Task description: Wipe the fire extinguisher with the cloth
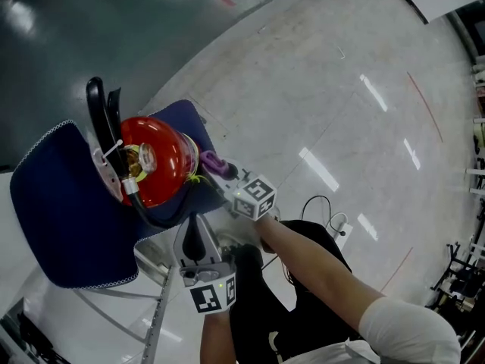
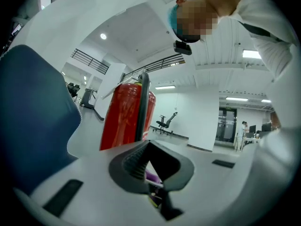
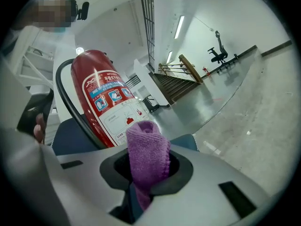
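Observation:
A red fire extinguisher [image 1: 155, 161] stands upright on a dark blue chair seat [image 1: 68, 218], its black handle [image 1: 98, 108] at the top and a black hose [image 1: 144, 211] down its side. My right gripper [image 1: 220, 167] is shut on a folded purple cloth [image 1: 212, 162], close to the cylinder's right side. In the right gripper view the cloth [image 3: 148, 154] sticks up between the jaws, just short of the labelled extinguisher [image 3: 106, 98]. My left gripper [image 1: 194, 237] sits below the seat edge, pointing at the extinguisher [image 2: 122, 119], jaws together and holding nothing.
Metal chair legs [image 1: 159, 309] spread out under the seat. A cable [image 1: 333, 218] lies on the pale floor near the person's feet. Far off are an office chair [image 2: 164, 122], a person [image 2: 243, 128] and a staircase [image 3: 178, 86].

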Motion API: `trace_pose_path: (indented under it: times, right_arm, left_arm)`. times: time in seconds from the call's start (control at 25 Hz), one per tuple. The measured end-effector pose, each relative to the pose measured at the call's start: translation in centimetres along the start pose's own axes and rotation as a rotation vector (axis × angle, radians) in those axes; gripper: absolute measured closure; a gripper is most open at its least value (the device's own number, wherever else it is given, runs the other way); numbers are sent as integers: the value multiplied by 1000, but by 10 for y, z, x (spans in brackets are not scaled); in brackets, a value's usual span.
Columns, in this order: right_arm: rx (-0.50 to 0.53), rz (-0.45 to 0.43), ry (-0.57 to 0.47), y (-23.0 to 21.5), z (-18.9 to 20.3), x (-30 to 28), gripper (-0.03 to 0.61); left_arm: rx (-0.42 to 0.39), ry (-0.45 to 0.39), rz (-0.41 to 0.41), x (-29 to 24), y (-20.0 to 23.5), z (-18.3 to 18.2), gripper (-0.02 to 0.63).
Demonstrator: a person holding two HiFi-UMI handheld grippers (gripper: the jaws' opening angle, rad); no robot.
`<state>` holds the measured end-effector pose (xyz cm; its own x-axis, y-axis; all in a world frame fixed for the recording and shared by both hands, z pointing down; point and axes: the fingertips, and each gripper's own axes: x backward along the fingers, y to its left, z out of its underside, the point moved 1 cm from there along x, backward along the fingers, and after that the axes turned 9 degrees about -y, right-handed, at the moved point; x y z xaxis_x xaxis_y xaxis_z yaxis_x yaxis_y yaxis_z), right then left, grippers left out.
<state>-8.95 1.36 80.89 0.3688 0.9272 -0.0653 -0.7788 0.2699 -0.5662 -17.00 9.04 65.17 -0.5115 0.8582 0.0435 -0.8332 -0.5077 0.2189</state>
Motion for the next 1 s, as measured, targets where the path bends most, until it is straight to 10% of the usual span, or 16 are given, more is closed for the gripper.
trace_pose_path:
  times: [1.0]
  right_arm:
    - [-62, 4, -119, 119, -160, 12, 522]
  left_arm:
    - [58, -2, -49, 23, -14, -141, 609]
